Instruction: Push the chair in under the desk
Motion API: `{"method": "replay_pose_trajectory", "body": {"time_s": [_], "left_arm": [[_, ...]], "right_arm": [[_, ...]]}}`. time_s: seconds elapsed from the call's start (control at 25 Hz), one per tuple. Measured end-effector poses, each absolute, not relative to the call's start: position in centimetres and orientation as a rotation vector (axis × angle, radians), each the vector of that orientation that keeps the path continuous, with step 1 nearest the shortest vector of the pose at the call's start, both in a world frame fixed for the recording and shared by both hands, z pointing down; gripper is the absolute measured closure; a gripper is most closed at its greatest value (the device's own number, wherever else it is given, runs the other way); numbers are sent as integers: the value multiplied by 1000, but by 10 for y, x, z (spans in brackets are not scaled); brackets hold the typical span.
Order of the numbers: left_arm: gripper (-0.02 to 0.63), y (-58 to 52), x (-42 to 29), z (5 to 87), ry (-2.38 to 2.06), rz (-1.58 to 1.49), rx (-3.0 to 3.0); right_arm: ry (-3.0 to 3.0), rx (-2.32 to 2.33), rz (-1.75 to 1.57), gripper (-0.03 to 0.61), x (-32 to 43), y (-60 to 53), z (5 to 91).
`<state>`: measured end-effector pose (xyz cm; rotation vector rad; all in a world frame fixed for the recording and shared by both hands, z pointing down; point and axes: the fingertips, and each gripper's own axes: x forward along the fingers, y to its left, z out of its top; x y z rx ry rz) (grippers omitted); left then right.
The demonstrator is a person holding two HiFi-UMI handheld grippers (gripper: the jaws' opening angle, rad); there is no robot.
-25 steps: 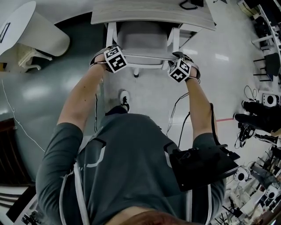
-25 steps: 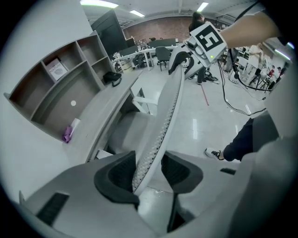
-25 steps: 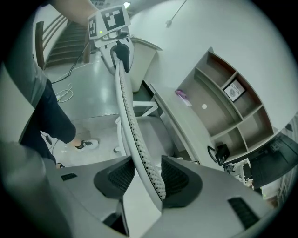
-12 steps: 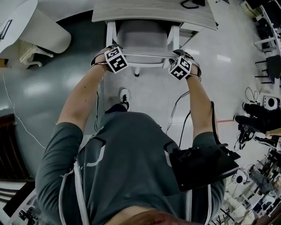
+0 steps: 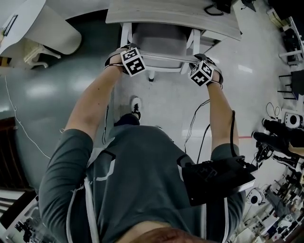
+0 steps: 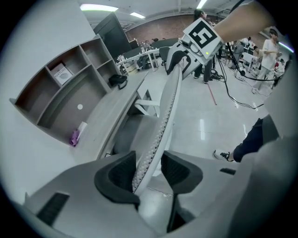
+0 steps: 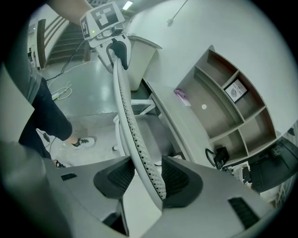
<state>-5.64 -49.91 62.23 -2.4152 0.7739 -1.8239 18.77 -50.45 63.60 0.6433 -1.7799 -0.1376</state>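
Note:
The chair (image 5: 161,39) has a white frame and a grey seat, and its seat is partly beneath the pale wooden desk (image 5: 171,12). My left gripper (image 5: 127,53) is at the left end of the backrest's top edge and my right gripper (image 5: 198,66) is at the right end. In the left gripper view the perforated backrest (image 6: 167,107) runs between the open jaws of the left gripper (image 6: 149,169); it lies against one pad, with a gap to the other. In the right gripper view the backrest (image 7: 123,102) likewise passes between the right gripper (image 7: 142,176).
A white rounded tub (image 5: 42,28) stands at the left beside the desk. Cables (image 5: 194,118) trail over the floor by the person's shoe (image 5: 135,107). Dark equipment (image 5: 280,137) crowds the right side. Open shelf compartments (image 6: 60,97) rise behind the desk top (image 6: 111,111).
Both grippers and the chair have moved slightly forward toward the desk, and a little more of the seat is covered by the desk top.

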Motion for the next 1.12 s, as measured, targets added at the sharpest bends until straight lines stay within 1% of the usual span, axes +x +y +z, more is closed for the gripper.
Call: {"method": "replay_pose_trajectory", "body": {"time_s": [1.12], "left_arm": [[440,-644,-57,626,778,-1771,-2430]], "right_arm": [[-1693,745,-148,373,189,-656,644]]}}
